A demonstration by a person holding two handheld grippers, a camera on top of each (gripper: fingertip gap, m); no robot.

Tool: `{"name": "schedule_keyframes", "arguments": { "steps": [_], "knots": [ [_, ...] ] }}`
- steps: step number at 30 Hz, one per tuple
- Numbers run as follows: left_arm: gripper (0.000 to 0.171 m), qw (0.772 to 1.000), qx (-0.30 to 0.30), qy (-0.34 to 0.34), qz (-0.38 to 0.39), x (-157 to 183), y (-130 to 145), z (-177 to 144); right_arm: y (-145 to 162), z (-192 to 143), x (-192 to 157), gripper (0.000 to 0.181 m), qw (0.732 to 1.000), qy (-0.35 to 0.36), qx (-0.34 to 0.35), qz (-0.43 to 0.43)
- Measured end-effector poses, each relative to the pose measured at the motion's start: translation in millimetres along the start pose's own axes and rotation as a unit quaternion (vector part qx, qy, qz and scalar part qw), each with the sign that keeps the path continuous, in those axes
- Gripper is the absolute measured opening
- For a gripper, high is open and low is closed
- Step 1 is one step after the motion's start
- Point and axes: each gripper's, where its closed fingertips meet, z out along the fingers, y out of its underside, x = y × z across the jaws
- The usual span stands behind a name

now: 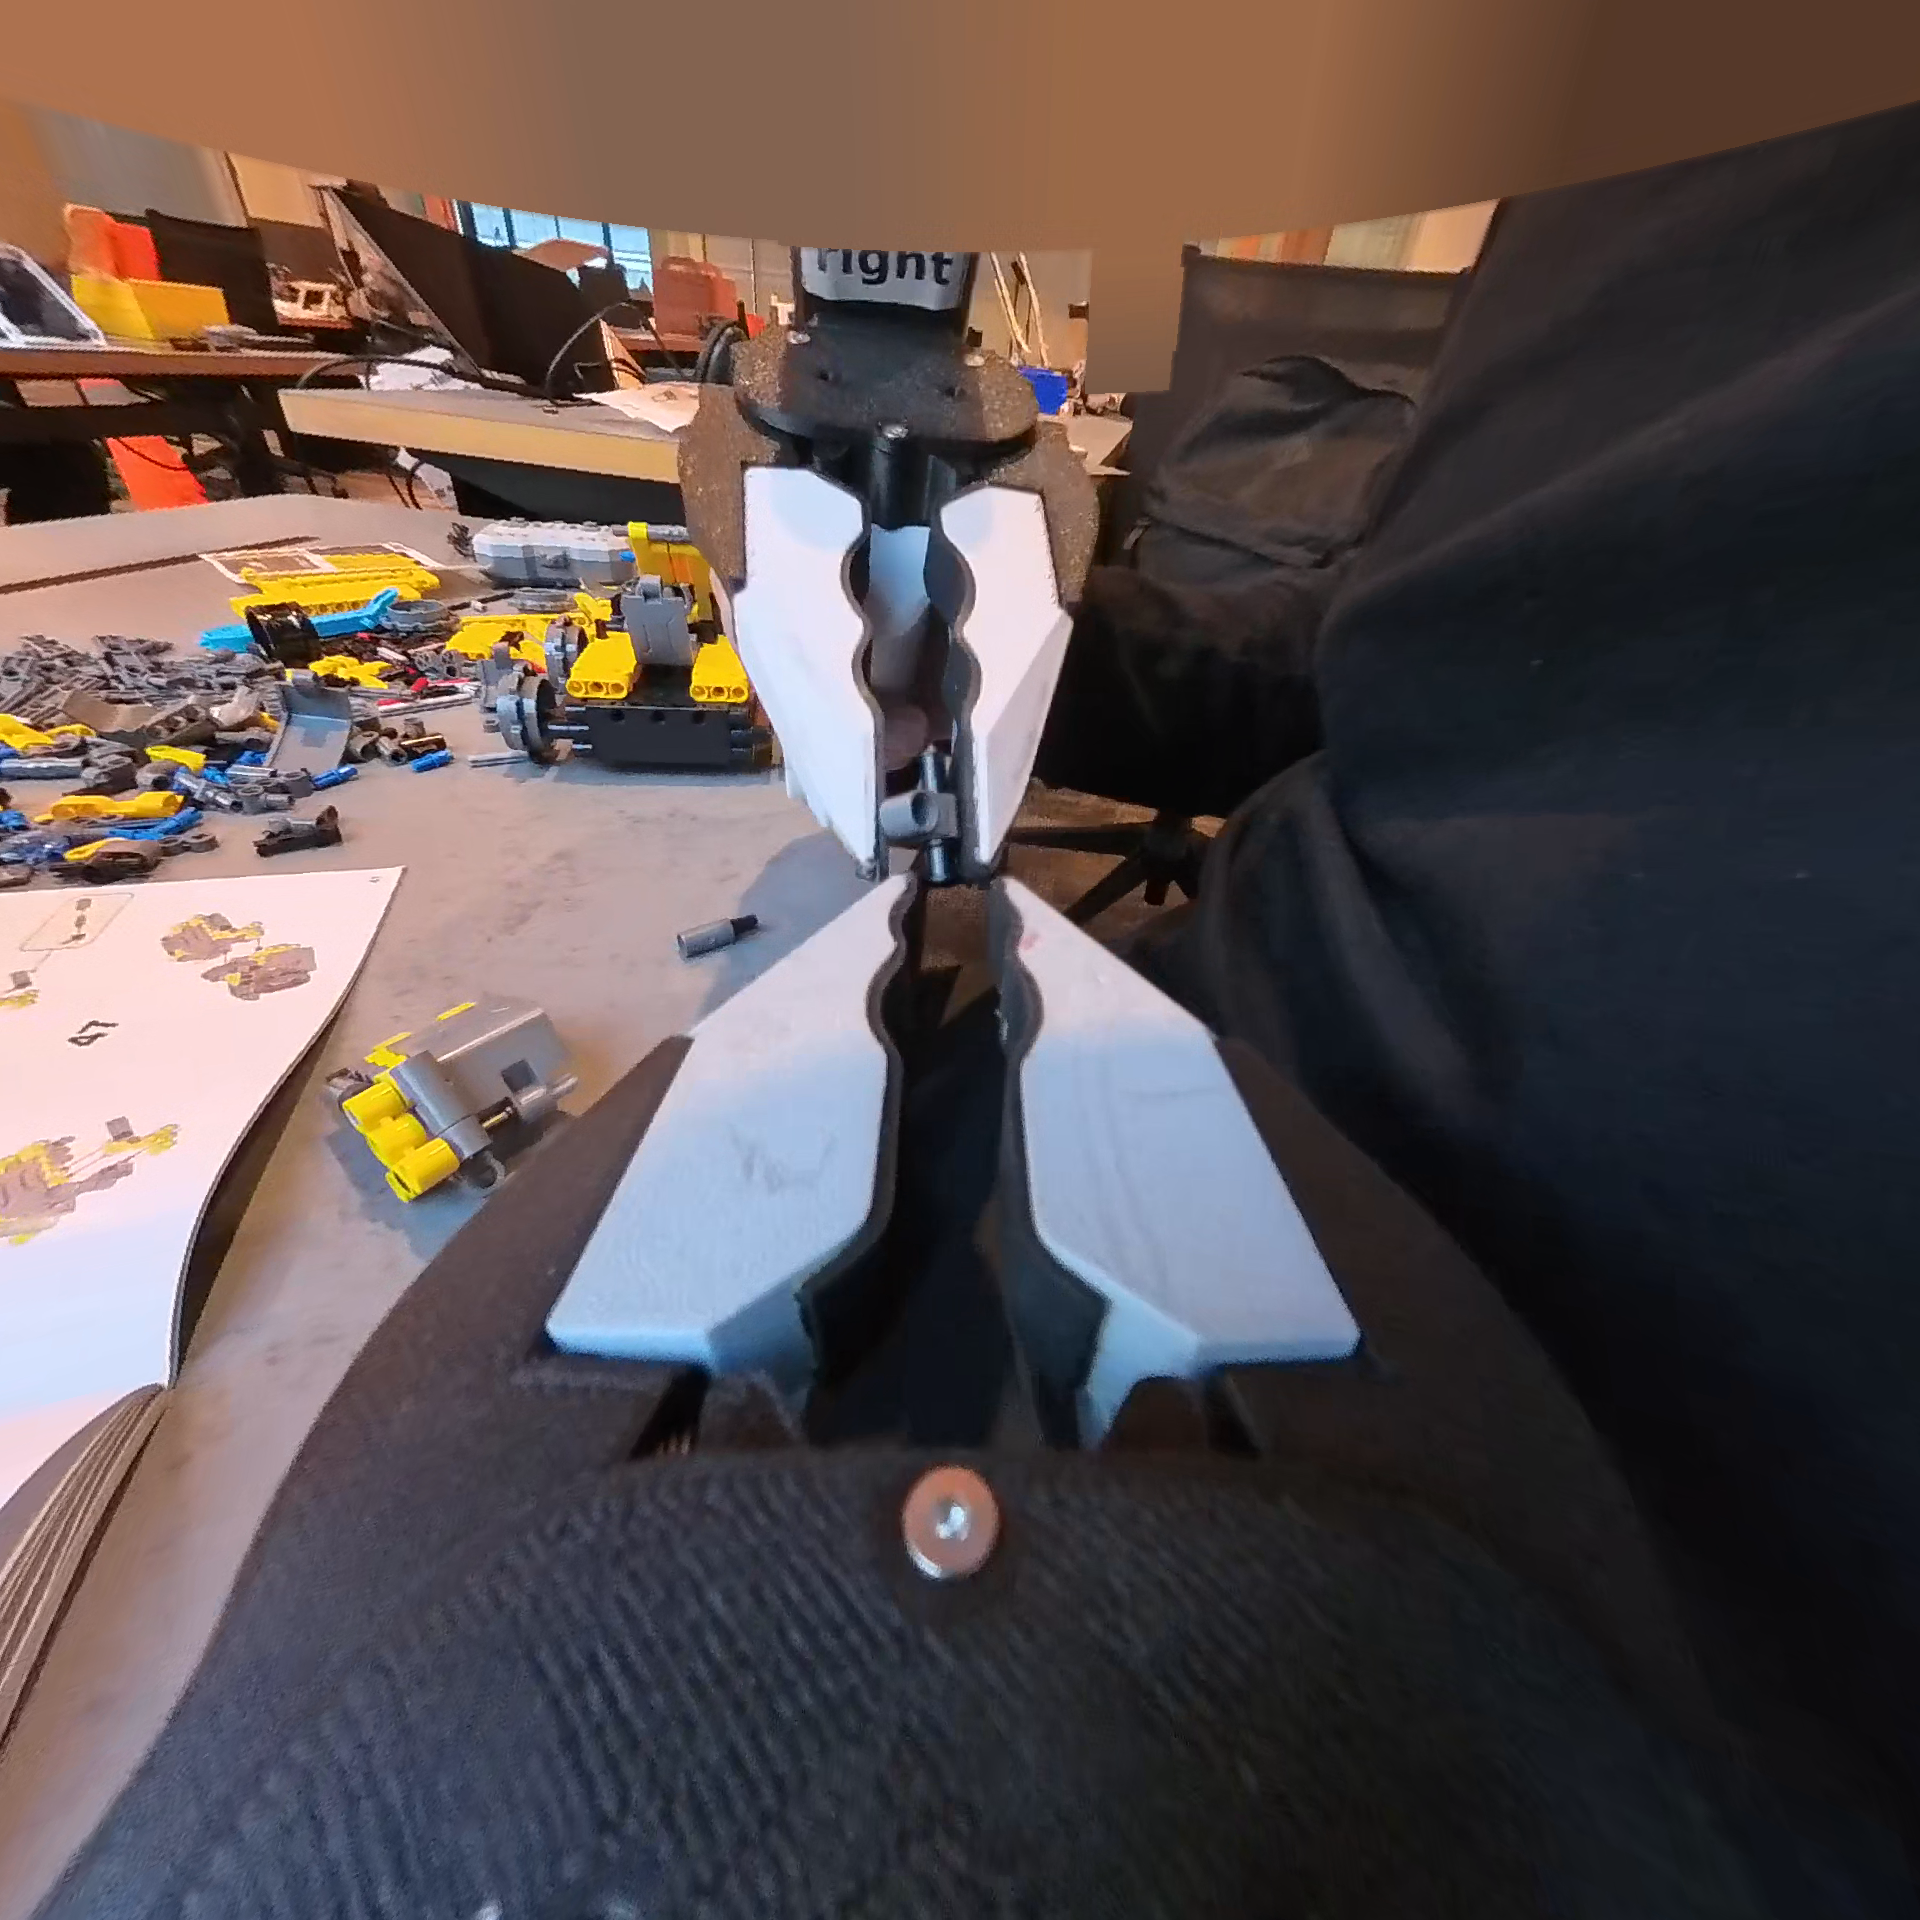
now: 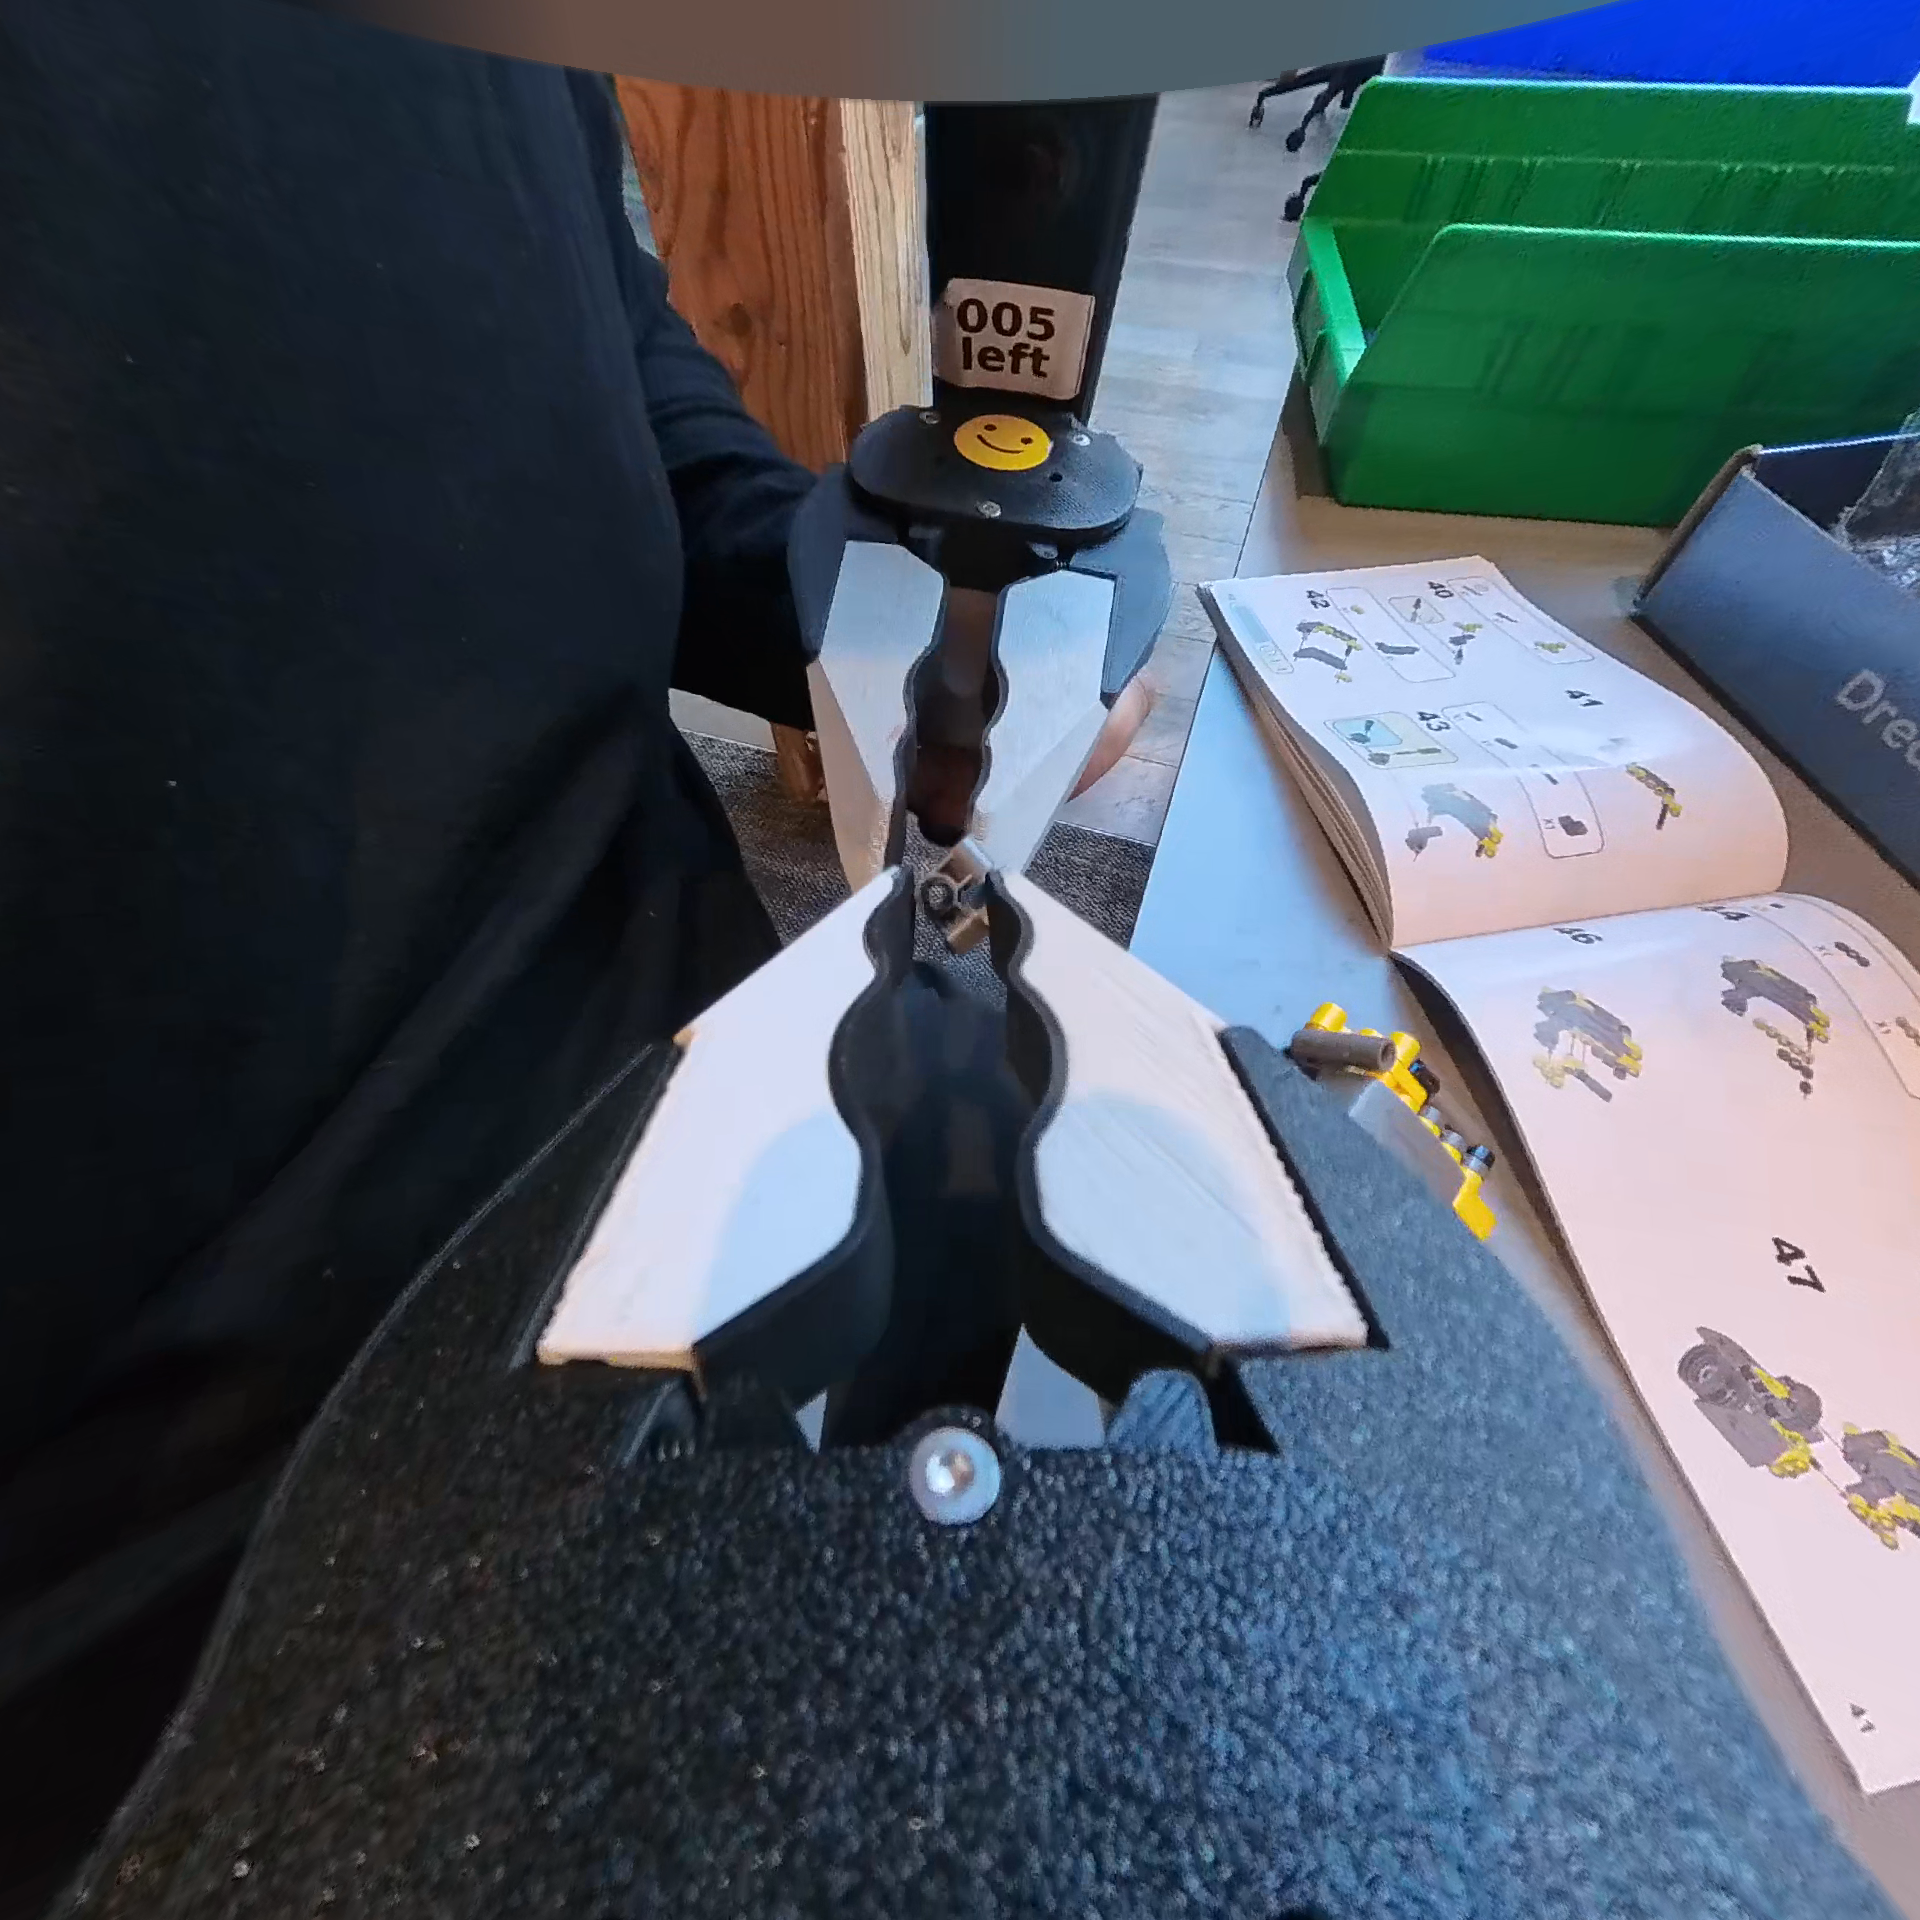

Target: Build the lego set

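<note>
The two claws meet tip to tip in the air, just off the near edge of the grey counter [image 1: 582, 894], in front of a person in dark clothing [image 1: 1621, 935]. The right claw [image 1: 920, 847] is clamped on a small grey connector piece [image 1: 920, 816] with a black pin [image 1: 940, 831] through it; the piece sits at the very tips of its white fingers [image 1: 821, 665]. The left claw [image 1: 940, 894] has its tips drawn close together right under that piece, touching or nearly touching the pin; whether it truly grips it I cannot tell. In the right wrist view the same grey piece [image 2: 961, 899] sits between the tips of the right claw [image 2: 951, 894], with the left claw [image 2: 951, 847] coming in from the far side. On the counter, to the left in the left wrist view, lie an open instruction booklet [image 1: 177, 1049], a small grey-and-yellow assembly [image 1: 447, 1101], a loose grey pin [image 1: 717, 935], and farther off a scatter of grey, blue and yellow building parts [image 1: 177, 727] beside a half-built yellow and black model [image 1: 655, 675]. Green bins [image 2: 1600, 343] stand at the far side in the right wrist view.
</note>
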Motion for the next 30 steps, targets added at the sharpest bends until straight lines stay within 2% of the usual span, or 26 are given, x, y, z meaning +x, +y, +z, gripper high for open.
{"name": "schedule_keyframes", "arguments": {
  "steps": [10, 13, 15, 19, 26, 30],
  "knots": [
    [0.009, 1.000, -0.014, -0.007, 0.015, -1.1, 4.2, 0.5, 4.5, 0.2, 0.6, 0.014, 1.000, -0.004, 0.009, 0.029],
    [0.000, 1.000, -0.013, -0.014, 0.017, -3.9, 4.5, -1.4, 2.7, -0.4, -1.3, 0.018, 0.999, -0.018, 0.020, 0.044],
    [0.000, 1.000, -0.009, -0.013, 0.010, -5.1, 2.8, -3.0, 1.9, -0.7, -0.9, 0.011, 0.998, -0.022, 0.030, 0.053],
    [0.000, 1.000, -0.011, -0.017, 0.004, -7.0, 4.3, -2.3, 3.2, 0.1, 2.5, 0.011, 0.998, -0.015, 0.031, 0.058],
    [0.000, 1.000, -0.013, -0.023, -0.005, -11.4, 6.0, -2.9, 8.3, -1.9, 6.2, 0.011, 0.999, 0.007, 0.013, 0.032],
    [0.009, 0.999, -0.020, -0.004, -0.037, -9.9, 10.8, -0.8, 14.4, -1.5, 4.2, 0.011, 0.999, 0.024, -0.025, -0.015]
  ]
}}
